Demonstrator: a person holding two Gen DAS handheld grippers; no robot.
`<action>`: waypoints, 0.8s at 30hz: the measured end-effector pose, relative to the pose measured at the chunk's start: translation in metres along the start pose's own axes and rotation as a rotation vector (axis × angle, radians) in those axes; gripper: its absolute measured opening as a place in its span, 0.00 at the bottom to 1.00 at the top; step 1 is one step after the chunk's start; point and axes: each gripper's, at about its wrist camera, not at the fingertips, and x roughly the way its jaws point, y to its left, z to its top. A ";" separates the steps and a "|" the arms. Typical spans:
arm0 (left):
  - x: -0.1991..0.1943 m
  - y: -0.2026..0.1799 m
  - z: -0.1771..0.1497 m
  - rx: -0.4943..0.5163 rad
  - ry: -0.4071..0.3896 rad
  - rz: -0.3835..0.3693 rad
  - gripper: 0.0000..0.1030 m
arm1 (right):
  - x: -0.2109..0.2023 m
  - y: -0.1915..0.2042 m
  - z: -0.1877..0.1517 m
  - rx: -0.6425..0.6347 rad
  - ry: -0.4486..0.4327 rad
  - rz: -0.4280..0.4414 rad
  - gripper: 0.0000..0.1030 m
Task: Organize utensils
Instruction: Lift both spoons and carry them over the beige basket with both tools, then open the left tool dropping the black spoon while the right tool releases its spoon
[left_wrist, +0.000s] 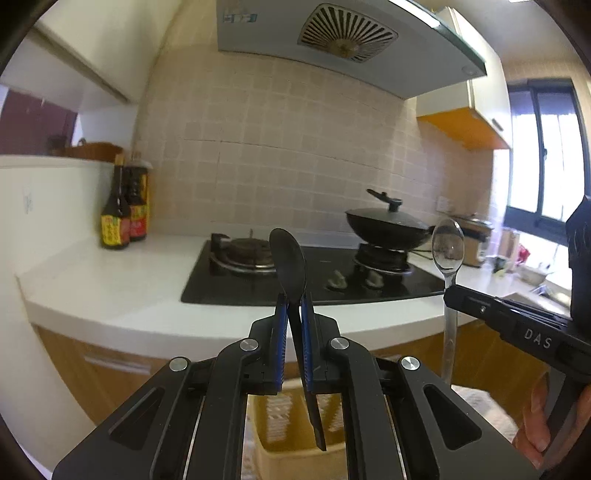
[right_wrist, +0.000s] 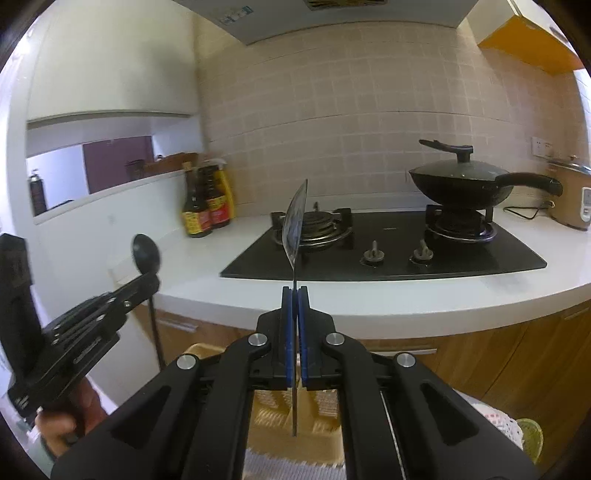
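Utensils are held upright in both grippers, above a yellow slotted basket (left_wrist: 280, 417) that is seen low in each wrist view, between and beneath the fingers. Behind everything, a white countertop (left_wrist: 110, 280) carries a black gas hob (right_wrist: 388, 247), on whose right burner a lidded black wok (right_wrist: 465, 184) is set; two dark sauce bottles (right_wrist: 207, 206) are stood by the tiled wall at the counter's left end.

The left gripper (left_wrist: 293, 306) is closed on the handle of a black spoon (left_wrist: 288, 258), bowl up and handle end hanging over the basket. The right gripper (right_wrist: 295, 295) is pressed together on a metal spoon (left_wrist: 447, 247) — seen edge-on in its own view (a thin reflective blade), its handle also reaching down over the basket. The two grippers are held side by side, apart, each gripped by a hand (right_wrist: 64, 424) partly in view.
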 end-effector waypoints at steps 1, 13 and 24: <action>0.005 -0.001 -0.002 0.008 -0.002 0.013 0.05 | 0.008 -0.003 -0.002 0.006 0.003 -0.006 0.02; 0.035 0.004 -0.033 0.047 -0.019 0.114 0.06 | 0.051 -0.013 -0.033 -0.031 0.023 -0.055 0.02; 0.023 0.011 -0.047 0.034 0.007 0.062 0.30 | 0.030 -0.015 -0.053 0.000 0.060 -0.022 0.17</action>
